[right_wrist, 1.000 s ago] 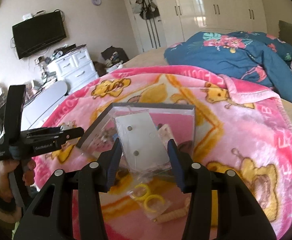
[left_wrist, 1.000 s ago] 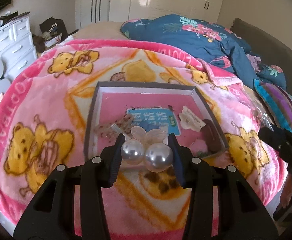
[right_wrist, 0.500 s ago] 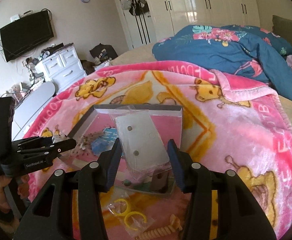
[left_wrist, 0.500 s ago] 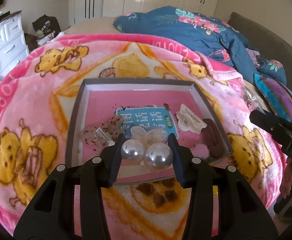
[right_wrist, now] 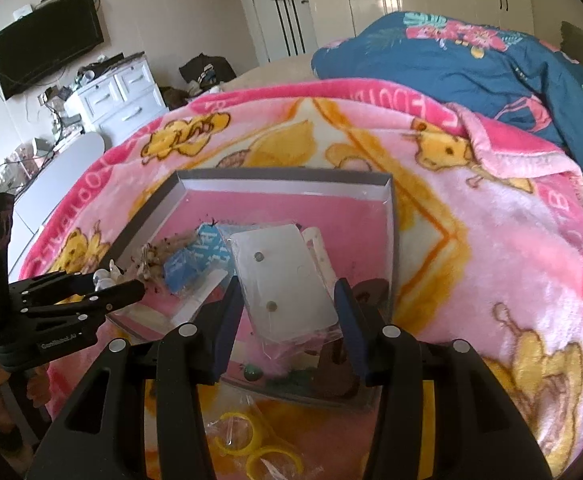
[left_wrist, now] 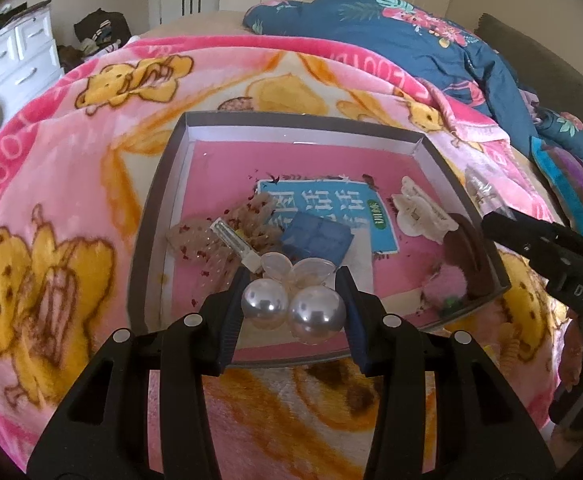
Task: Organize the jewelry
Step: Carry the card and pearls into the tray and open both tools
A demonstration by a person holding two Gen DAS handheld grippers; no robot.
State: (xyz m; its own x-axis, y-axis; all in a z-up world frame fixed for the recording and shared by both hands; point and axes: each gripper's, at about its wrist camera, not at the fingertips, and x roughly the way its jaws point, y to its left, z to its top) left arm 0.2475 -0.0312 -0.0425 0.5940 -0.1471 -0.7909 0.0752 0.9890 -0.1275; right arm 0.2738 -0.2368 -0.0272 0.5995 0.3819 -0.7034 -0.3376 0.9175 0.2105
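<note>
Left gripper (left_wrist: 293, 312) is clamped on a pearl hair ornament (left_wrist: 293, 310), two large pearls side by side between the pads, held above the near edge of the grey tray (left_wrist: 153, 216). Right gripper (right_wrist: 289, 312) pinches a white earring card in a clear bag (right_wrist: 285, 284), held over the tray's near right part. The tray sits on a pink bear-print blanket (left_wrist: 51, 184) and holds a blue card (left_wrist: 327, 208), a white claw clip (left_wrist: 419, 212) and a brown clip (left_wrist: 469, 256).
</note>
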